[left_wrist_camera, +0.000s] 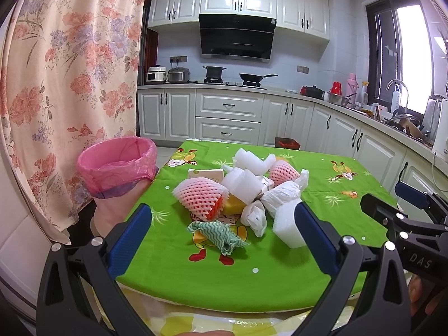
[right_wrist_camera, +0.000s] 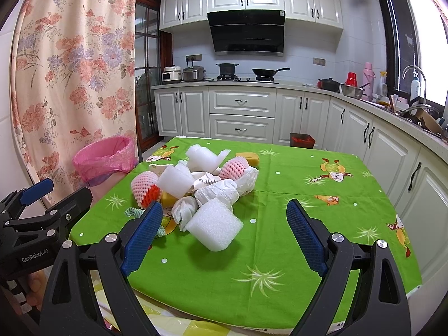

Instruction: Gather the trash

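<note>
I count two pink foam fruit nets (left_wrist_camera: 200, 196) (right_wrist_camera: 233, 168), one green-striped rag (left_wrist_camera: 217, 233), two yellow sponges (right_wrist_camera: 247, 158) (left_wrist_camera: 233, 205), one pink-lined bin (left_wrist_camera: 117, 165), and several white foam pieces, number unclear.

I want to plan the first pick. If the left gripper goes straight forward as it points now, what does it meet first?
Probably the green wavy cloth, the nearest piece between the open fingers of the left gripper. The pink foam net lies just behind it. Depth is uncertain.

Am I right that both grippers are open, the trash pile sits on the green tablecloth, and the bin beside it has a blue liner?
Not quite: the bin liner is pink, as the left wrist view shows. Both grippers, left and right, are open, and the trash pile sits on the green tablecloth.
</note>
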Available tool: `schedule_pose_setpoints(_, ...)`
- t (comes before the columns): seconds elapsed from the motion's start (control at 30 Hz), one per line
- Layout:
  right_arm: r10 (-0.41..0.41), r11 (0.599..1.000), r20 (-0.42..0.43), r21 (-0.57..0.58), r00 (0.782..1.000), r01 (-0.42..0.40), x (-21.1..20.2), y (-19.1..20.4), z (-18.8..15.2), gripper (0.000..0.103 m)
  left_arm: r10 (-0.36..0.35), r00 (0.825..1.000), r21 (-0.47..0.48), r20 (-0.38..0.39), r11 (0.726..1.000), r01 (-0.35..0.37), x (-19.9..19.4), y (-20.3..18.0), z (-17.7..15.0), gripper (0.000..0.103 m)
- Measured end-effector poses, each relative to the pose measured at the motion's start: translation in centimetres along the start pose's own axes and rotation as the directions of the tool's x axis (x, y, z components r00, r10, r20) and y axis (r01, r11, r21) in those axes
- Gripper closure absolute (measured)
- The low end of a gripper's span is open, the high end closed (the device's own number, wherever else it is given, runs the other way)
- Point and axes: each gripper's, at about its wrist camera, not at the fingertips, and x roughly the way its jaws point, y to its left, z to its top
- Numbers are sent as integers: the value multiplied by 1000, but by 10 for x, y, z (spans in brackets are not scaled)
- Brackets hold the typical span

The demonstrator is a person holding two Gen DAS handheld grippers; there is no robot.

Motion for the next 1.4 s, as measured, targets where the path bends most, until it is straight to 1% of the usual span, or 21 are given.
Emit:
schedule_pose_setpoints(0.6,-6,1000,2,1,1000,6,0,-3,-2,19,3,1000,1,-1,1000,-3,1,1,-2,4)
schedule_pose_setpoints(0.77,13,1000,9,20,1000,-14,3,-9,-6,19,-5,1000,-19,-16,1000,4,6,9,-5,4)
schedule_pose_setpoints(0.87,16,1000,-19,10,1000,-16,13,-10,-13,19,4,1000,-34,-23,999,-5,12,17,-8,4)
schedule_pose_setpoints(1.03,27,1000,-100,13,995,-25,48,-13,-27,19,29,999,-44,-40,999,-31,31,28,-15,4)
schedule_pose_setpoints(1.13,33,999,-141,16,989,-31,70,-16,-31,19,18,995,-79,-99,997,-26,52,39,-22,5)
schedule_pose_setpoints(1.17,40,999,-154,18,987,-38,76,-16,-32,19,28,992,-100,-120,994,-40,62,44,-26,5)
schedule_pose_setpoints(1.27,70,998,-204,20,976,-67,102,-16,-36,19,32,982,-111,-185,992,-53,86,54,-33,5)
schedule_pose_setpoints(1.4,104,994,-251,-7,962,-109,134,-11,-41,19,53,976,-102,-212,992,-77,109,63,-42,5)
